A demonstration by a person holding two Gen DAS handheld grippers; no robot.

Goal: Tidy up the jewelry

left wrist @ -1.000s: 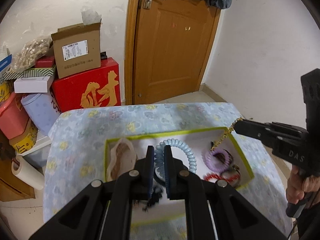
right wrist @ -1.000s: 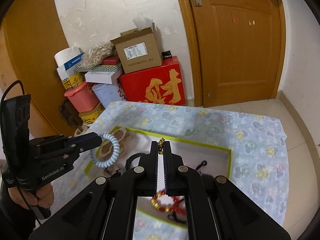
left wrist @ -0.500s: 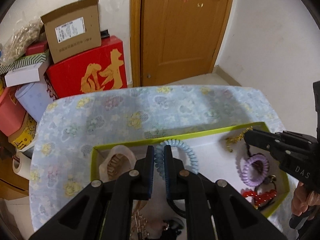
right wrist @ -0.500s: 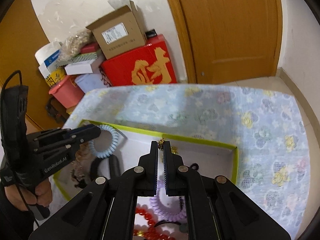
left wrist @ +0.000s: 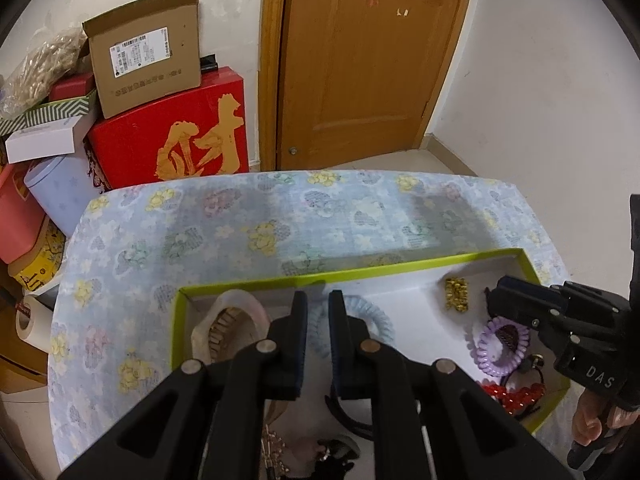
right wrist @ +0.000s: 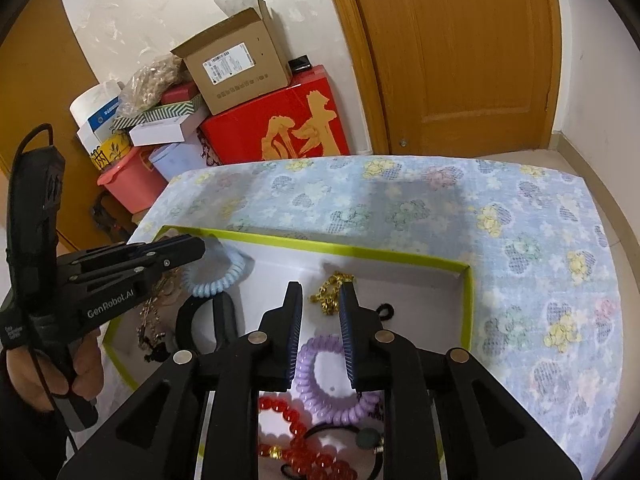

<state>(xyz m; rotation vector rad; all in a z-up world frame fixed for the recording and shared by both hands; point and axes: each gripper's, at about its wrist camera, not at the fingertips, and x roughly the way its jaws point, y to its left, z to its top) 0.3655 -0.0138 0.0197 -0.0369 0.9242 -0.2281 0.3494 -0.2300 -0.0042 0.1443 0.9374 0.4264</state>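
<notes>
1. Right tongs [right wrist: 320, 300]: released, jaws apart above the gold chain [right wrist: 332, 293], which lies inside the box [right wrist: 400, 254].
2. Left tongs [left wrist: 318, 310]: slightly parted around the blue coil tie [left wrist: 378, 320], which rests on the box floor.
3. Box sits on the floral-covered surface [right wrist: 520, 240].

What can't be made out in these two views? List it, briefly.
- Blue coil tie: left wrist view, the jaws cover where it is gripped.
- Red beads: right wrist view, partly behind the gripper's body.
- Dark clutter: left wrist view, cut off by the bottom edge.
</notes>
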